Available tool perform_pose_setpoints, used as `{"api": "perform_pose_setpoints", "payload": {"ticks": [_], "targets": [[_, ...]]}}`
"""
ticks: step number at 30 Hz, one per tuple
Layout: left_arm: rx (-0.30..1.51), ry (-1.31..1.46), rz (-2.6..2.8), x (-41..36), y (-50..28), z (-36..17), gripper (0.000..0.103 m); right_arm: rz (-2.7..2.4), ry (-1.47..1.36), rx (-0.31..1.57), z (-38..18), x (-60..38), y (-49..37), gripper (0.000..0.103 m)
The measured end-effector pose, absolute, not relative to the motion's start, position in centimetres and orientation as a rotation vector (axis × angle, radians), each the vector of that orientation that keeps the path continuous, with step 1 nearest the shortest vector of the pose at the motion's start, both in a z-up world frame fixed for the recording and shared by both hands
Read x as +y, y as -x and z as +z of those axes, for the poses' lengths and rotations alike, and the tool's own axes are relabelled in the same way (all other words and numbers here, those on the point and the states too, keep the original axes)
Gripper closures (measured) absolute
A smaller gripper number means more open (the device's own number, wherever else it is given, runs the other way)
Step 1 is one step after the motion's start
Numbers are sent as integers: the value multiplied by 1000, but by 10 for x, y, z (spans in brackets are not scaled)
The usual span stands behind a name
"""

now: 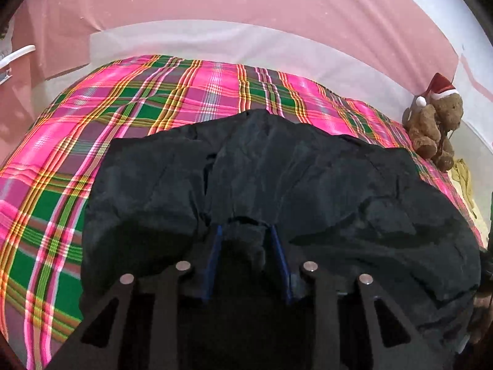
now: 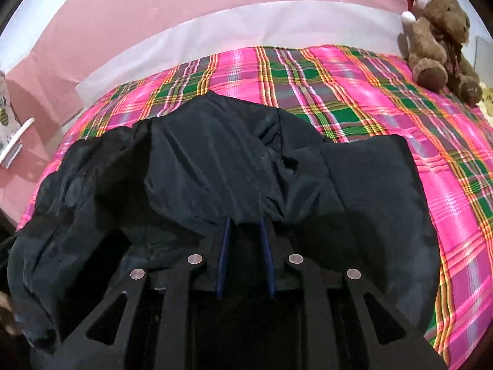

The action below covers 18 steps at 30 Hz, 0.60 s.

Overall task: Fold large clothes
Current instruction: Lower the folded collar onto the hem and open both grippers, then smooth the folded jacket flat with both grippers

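Observation:
A large dark navy garment (image 1: 308, 178) lies crumpled on a bed covered by a pink and green plaid sheet (image 1: 92, 108). My left gripper (image 1: 245, 231) points down at its near edge, and a bunch of the dark cloth sits pinched between the blue pads (image 1: 215, 246), with folds running out from the tips. In the right wrist view the same garment (image 2: 200, 160) spreads leftward over the plaid sheet (image 2: 369, 92). My right gripper (image 2: 246, 222) has its tips buried under gathered cloth, and creases fan out from them. The fingertips themselves are hidden by the fabric.
A brown teddy bear (image 2: 437, 40) in a red Santa hat sits at the far right corner of the bed, and the teddy bear (image 1: 434, 123) also shows in the left wrist view. A pink wall (image 1: 246, 6) runs behind the bed. A white handle-like object (image 2: 15, 141) stands at the left.

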<state>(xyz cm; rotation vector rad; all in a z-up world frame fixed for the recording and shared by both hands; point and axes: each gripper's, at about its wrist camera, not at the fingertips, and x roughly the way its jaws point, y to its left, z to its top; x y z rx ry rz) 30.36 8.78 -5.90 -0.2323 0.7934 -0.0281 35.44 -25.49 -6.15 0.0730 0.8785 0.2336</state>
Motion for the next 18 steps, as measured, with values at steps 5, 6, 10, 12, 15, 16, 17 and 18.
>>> {"api": "perform_pose_setpoints", "payload": {"ticks": [5, 6, 10, 12, 15, 16, 17, 18], "targets": [[736, 225, -56, 93, -305, -14, 67, 258, -88, 822, -18, -262, -349, 82], [711, 212, -54, 92, -312, -5, 67, 270, -90, 800, -8, -260, -352, 82], [720, 197, -60, 83, -365, 2, 67, 314, -62, 781, 7, -237, -388, 81], [768, 172, -19, 80, -384, -18, 67, 320, -54, 832, -8, -228, -411, 81], [791, 183, -13, 85, -385, -57, 66, 275, -17, 931, -50, -227, -430, 81], [766, 192, -21, 86, -380, -61, 66, 287, -24, 923, -62, -232, -430, 81], [748, 193, -22, 86, -377, -63, 66, 297, -52, 906, -69, -238, -427, 81], [741, 184, -18, 84, -375, -63, 66, 302, -83, 894, -73, -243, -425, 81]]}}
